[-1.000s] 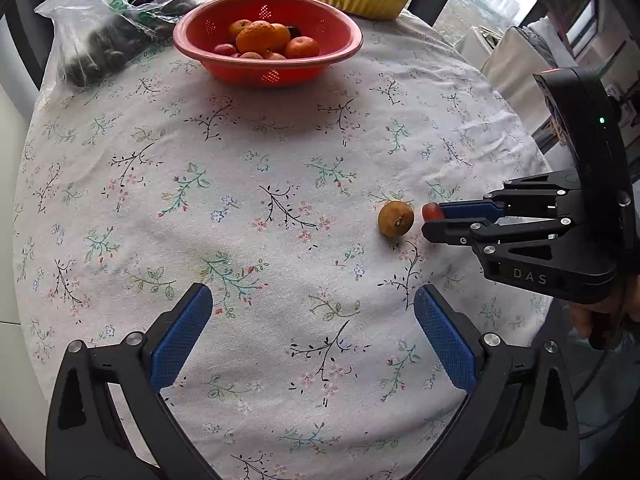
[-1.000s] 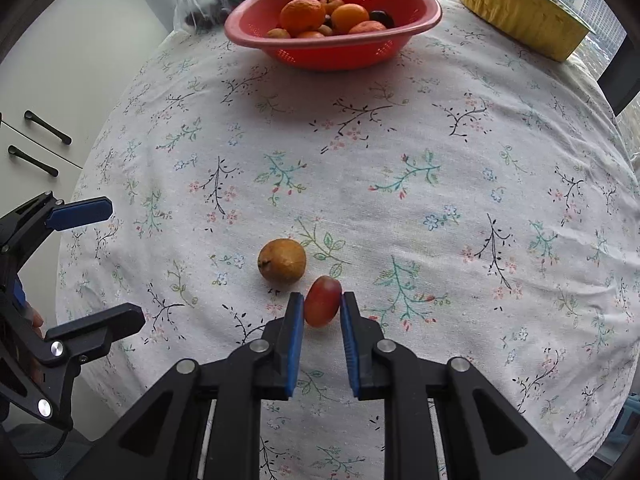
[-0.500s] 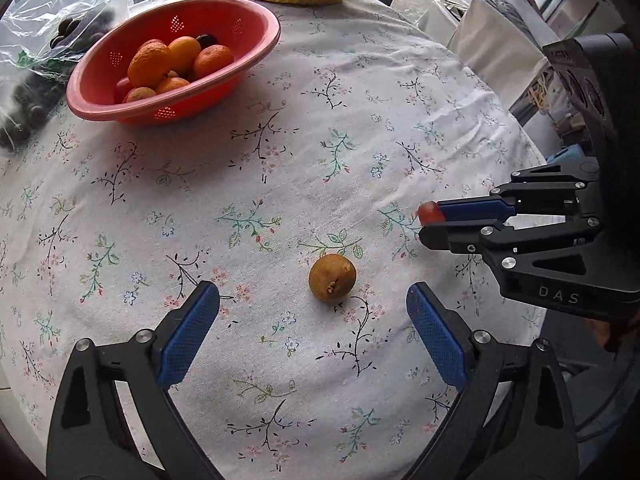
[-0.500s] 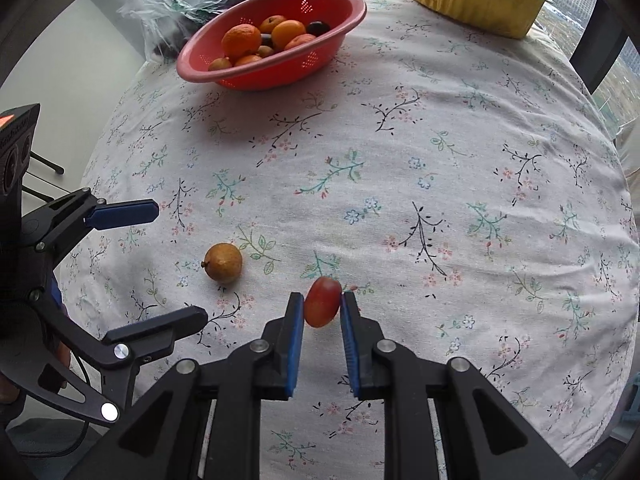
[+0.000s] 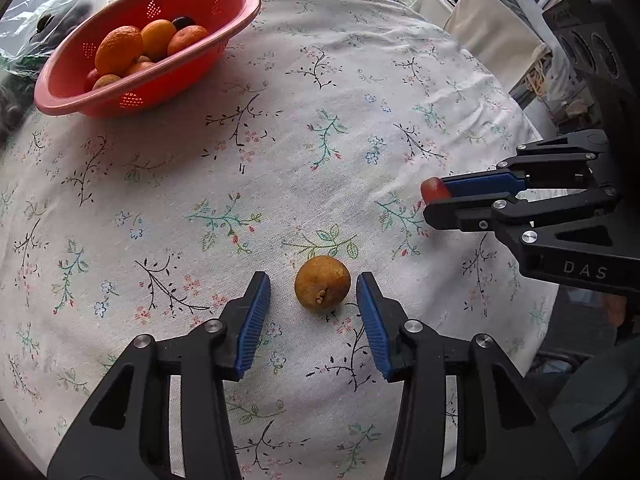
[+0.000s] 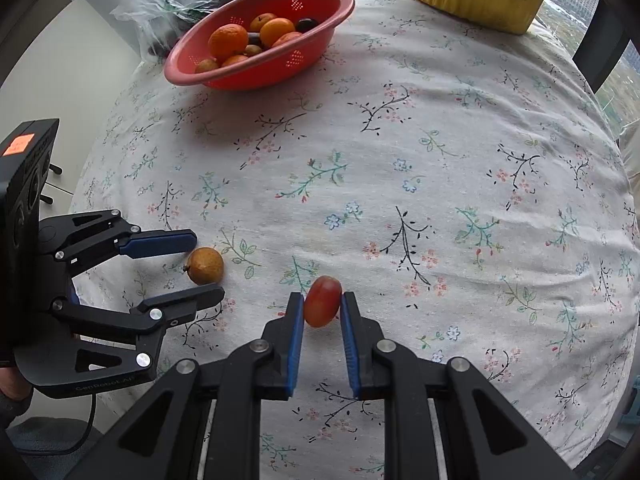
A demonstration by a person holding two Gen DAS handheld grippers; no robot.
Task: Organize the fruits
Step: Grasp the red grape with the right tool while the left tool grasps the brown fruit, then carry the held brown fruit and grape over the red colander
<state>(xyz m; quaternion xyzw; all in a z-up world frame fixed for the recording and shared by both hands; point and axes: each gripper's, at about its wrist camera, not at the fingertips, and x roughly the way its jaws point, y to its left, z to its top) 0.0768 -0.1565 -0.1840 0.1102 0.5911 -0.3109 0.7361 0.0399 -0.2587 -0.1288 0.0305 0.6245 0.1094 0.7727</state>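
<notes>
Near the surface's front edge, two pickups underway.
Left hand-held gripper (image 5: pixel 313 294) straddles brown fruit (image 5: pixel 322 289), spread; right hand-held gripper (image 6: pixel 321 309) pinches red fruit (image 6: pixel 322 306). Squeeze next.

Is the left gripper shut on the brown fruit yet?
No, open. The left gripper straddles the brown fruit on the tablecloth, gaps showing on both sides.

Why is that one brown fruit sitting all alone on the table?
The brown fruit lies loose on the tablecloth, far from the red basket holding the other fruits. The left gripper straddles it with open jaws, not touching it yet.
</notes>
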